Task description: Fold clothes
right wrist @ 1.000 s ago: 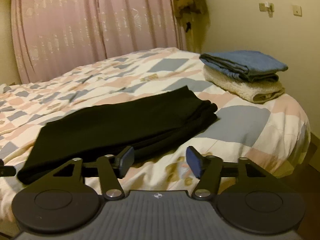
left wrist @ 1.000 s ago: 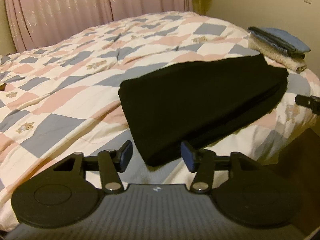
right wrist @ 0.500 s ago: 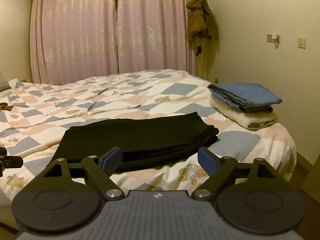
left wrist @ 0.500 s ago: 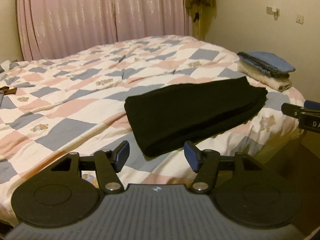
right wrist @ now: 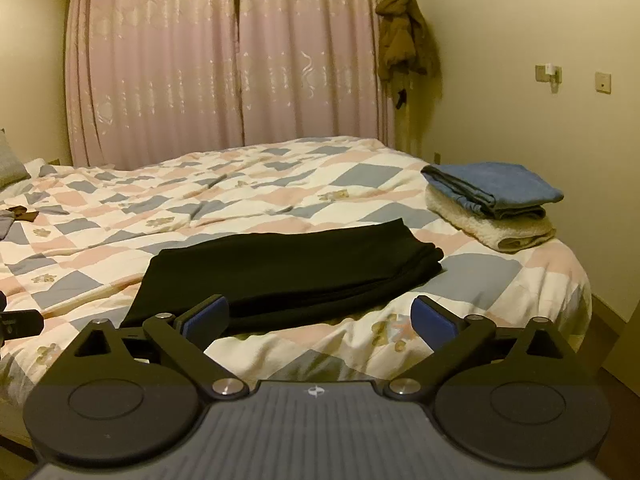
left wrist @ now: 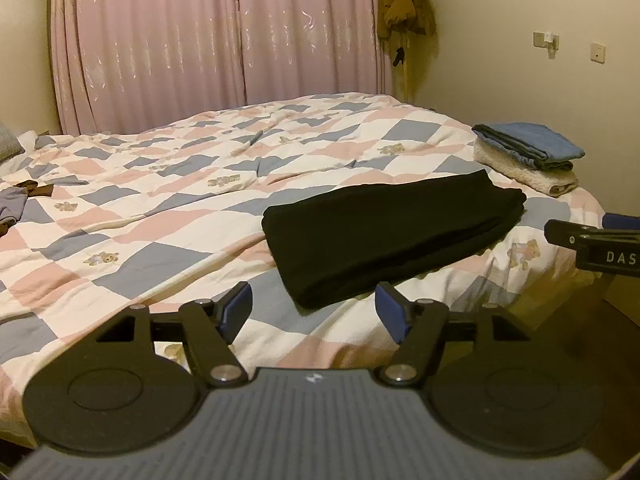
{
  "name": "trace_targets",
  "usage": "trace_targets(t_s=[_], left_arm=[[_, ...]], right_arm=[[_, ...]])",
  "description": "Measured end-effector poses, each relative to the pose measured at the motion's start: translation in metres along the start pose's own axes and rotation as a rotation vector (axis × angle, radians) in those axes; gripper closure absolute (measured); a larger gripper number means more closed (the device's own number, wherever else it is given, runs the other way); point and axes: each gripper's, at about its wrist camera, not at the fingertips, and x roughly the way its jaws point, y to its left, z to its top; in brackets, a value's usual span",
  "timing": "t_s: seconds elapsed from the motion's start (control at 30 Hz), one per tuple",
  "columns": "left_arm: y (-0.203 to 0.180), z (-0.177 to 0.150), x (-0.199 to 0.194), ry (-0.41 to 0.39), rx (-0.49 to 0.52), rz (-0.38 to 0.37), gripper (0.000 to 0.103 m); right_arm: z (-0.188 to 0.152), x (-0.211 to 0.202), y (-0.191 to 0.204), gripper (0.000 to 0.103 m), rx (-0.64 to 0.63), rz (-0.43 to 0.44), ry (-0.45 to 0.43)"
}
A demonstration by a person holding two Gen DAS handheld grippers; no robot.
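Observation:
A black folded garment (left wrist: 392,232) (right wrist: 288,272) lies flat near the foot corner of the bed. My left gripper (left wrist: 314,312) hovers open in front of its near left end, nothing between the blue pads. My right gripper (right wrist: 320,316) is open wide before the garment's front edge, also holding nothing. Both grippers are back from the cloth, clear of it. The right gripper's tip shows at the right edge of the left wrist view, and the left gripper's tip at the left edge of the right wrist view.
A stack of folded blue cloth (right wrist: 496,188) on a cream towel (right wrist: 492,228) sits at the bed's far right corner. The checked quilt (left wrist: 160,208) covers the bed. Loose dark and grey clothes (left wrist: 24,196) lie far left. Pink curtains and a hanging brown jacket (right wrist: 404,36) stand behind.
Both grippers have pulled back and risen away from the black garment, which now looks smaller and farther. The right gripper's jaws have spread wider.

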Motion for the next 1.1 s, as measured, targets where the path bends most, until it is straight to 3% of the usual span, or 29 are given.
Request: trace_targets(t_s=[0.27,0.47,0.8,0.93,1.1], left_arm=[[0.005,-0.001,0.000,0.000,-0.015,0.000,0.037],[0.013,0.003,0.021,0.037,-0.039,0.006,0.037],[0.009,0.017,0.085,0.130,-0.029,-0.005,0.037],[0.021,0.020,0.113,0.174,-0.056,-0.002,0.031],[0.047,0.020,0.145,0.226,-0.106,0.021,0.030]], right_arm=[[0.002,0.007,0.001,0.002,0.000,-0.001,0.010],[0.004,0.035,-0.007,0.002,0.022,-0.013,0.045],[0.006,0.085,-0.024,0.002,0.073,-0.028,0.101],[0.001,0.108,-0.028,0.002,0.081,-0.019,0.126],[-0.003,0.130,-0.014,0.002,0.048,0.020,0.120]])
